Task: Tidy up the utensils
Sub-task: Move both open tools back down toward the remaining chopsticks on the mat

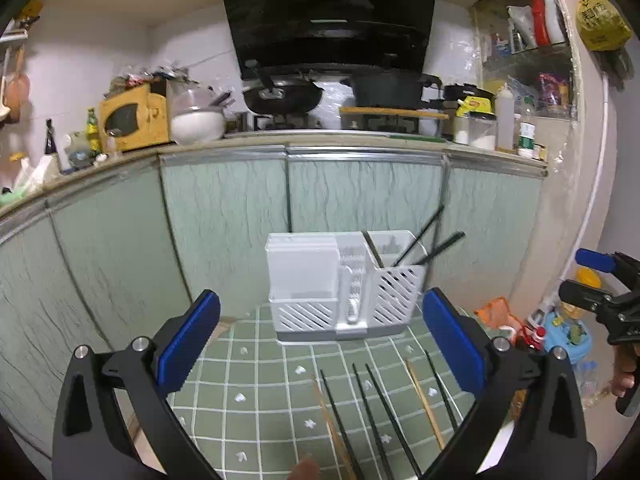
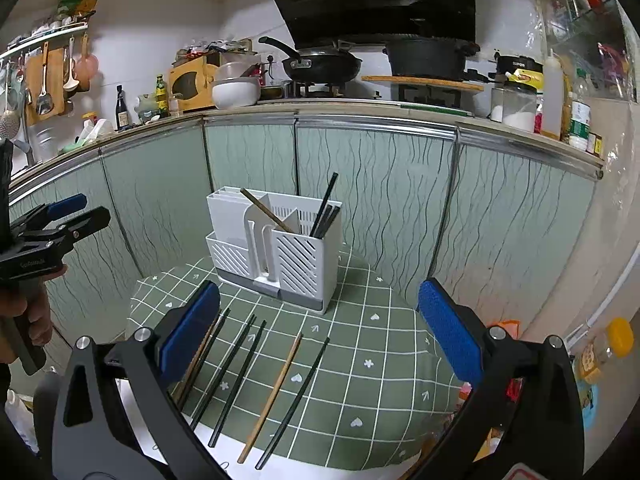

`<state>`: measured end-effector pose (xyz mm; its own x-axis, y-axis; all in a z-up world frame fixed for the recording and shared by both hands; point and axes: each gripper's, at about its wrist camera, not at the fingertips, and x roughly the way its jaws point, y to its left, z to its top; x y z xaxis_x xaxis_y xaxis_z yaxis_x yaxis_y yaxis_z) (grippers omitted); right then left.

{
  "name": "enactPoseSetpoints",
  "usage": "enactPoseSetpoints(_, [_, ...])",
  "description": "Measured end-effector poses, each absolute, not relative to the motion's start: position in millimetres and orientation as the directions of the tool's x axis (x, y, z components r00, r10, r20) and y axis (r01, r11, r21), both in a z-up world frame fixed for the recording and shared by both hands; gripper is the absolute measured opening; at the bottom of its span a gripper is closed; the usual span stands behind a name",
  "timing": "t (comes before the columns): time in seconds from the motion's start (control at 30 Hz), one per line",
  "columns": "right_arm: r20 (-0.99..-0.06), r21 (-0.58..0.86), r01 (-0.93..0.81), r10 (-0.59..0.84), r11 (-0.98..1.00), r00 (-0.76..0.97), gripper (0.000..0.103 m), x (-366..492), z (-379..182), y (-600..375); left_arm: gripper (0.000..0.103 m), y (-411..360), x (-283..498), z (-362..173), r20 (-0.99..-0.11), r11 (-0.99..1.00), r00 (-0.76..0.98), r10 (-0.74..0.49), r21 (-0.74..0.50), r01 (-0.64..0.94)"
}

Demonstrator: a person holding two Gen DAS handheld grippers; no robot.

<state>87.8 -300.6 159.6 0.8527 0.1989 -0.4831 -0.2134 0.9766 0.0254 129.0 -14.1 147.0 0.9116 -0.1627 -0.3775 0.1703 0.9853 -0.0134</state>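
Observation:
A white slotted utensil holder (image 1: pixel 344 284) (image 2: pixel 276 248) stands at the back of a small table with a green checked cloth (image 2: pixel 360 344). Black chopsticks (image 2: pixel 326 212) and one wooden chopstick (image 2: pixel 266 212) stand in its compartments. Several loose chopsticks lie on the cloth in front: black ones (image 2: pixel 236 376) (image 1: pixel 376 412) and wooden ones (image 2: pixel 272 396) (image 1: pixel 426 404). My left gripper (image 1: pixel 320 344) is open and empty above the loose chopsticks. My right gripper (image 2: pixel 320 332) is open and empty above them too. Each gripper shows at the edge of the other's view (image 1: pixel 600 284) (image 2: pixel 68 220).
Green patterned cabinet doors (image 2: pixel 380 200) stand close behind the table, under a counter with a wok (image 2: pixel 320 64), a pot (image 2: pixel 428 60), bottles and jars. Toys and clutter (image 1: pixel 560 328) lie on the floor right of the table.

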Motion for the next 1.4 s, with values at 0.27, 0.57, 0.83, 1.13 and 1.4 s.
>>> enactPoseSetpoints(0.27, [-0.486, 0.046, -0.209, 0.204, 0.977, 0.85, 0.096, 80.3, 144.5, -305.2, 0.098, -12.0, 126.1, 121.6, -0.425, 0.983, 0.888, -0.177, -0.036, 0.179])
enactPoseSetpoints(0.57, [-0.499, 0.058, -0.191, 0.194, 0.98, 0.845, 0.096, 72.6, 110.7, -303.4, 0.098, -3.9, 127.8, 70.5, -0.469, 0.983, 0.864, -0.181, -0.059, 0.174])
enactPoseSetpoints(0.83, [-0.543, 0.039, -0.183, 0.175, 0.982, 0.822, 0.096, 72.1, 71.1, -297.5, 0.098, 5.7, 129.0, 20.7, -0.516, 0.977, 0.83, -0.213, -0.106, 0.186])
enactPoseSetpoints(1.13, [-0.589, 0.026, -0.19, 0.169, 0.981, 0.79, 0.096, 70.1, 26.9, -285.3, 0.098, 9.1, 122.7, -13.5, -0.537, 0.982, 0.824, -0.18, -0.046, 0.185])
enactPoseSetpoints(1.4, [-0.599, 0.017, -0.176, 0.151, 0.984, 0.786, 0.096, 63.1, -2.9, -275.9, 0.098, 1.7, 111.6, -37.6, -0.551, 0.981, 0.818, -0.164, -0.008, 0.192])
